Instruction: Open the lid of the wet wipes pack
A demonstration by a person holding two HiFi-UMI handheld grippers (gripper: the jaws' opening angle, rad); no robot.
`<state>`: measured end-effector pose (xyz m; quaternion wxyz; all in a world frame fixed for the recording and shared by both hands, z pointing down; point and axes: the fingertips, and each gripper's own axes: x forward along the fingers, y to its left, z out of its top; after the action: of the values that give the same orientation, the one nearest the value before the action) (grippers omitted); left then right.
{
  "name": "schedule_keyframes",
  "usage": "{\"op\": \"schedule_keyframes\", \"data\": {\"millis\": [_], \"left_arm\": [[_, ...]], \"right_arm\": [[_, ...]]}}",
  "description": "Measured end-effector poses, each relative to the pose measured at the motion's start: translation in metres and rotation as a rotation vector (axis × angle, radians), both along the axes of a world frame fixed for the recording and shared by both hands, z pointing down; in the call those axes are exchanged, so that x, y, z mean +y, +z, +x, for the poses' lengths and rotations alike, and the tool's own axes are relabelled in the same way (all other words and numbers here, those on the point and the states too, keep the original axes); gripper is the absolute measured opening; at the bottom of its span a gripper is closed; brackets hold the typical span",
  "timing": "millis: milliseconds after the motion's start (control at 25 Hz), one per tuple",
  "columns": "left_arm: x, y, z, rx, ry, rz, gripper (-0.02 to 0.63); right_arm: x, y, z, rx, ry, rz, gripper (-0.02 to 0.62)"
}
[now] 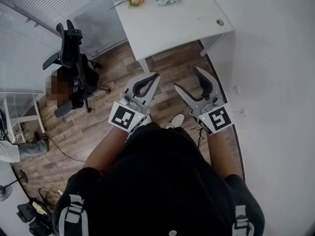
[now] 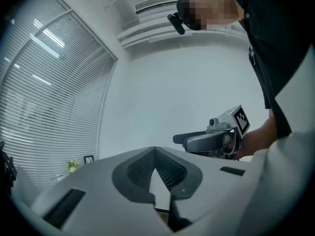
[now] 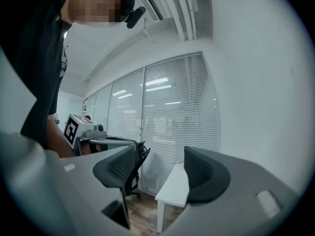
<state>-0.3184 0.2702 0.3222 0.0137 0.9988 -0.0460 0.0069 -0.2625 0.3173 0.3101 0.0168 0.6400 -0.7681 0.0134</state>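
A white table [image 1: 172, 23] is standing in the corner, against a white wall [image 1: 275, 82]. Wood floor [image 1: 98, 127] is stretching below. A black chair [image 1: 74, 58] is sitting beside closed blinds [image 3: 177, 112]. Possibly a fan [image 1: 5, 191] is showing lower left.

Left gripper [image 2: 155, 150]: jaws closed, tips touching, nothing between the pads.
Right gripper [image 2: 183, 139]: off to the right, level, carried on a bare forearm [image 2: 256, 137].
Backdrop: window blinds [image 2: 44, 107] at left, white wall [image 2: 172, 87] ahead.
Low left: flowers [image 2: 73, 165] beside a dark frame [image 2: 88, 159].
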Motion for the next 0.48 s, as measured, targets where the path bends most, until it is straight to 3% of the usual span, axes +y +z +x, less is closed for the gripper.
{"op": "schedule_keyframes", "data": {"millis": [480], "left_arm": [[0.033, 0.006, 0.050, -0.028, -0.005, -0.001, 0.006]], "right_arm": [[0.033, 0.000, 0.060, -0.016, 0.017, 0.019, 0.322]]}}
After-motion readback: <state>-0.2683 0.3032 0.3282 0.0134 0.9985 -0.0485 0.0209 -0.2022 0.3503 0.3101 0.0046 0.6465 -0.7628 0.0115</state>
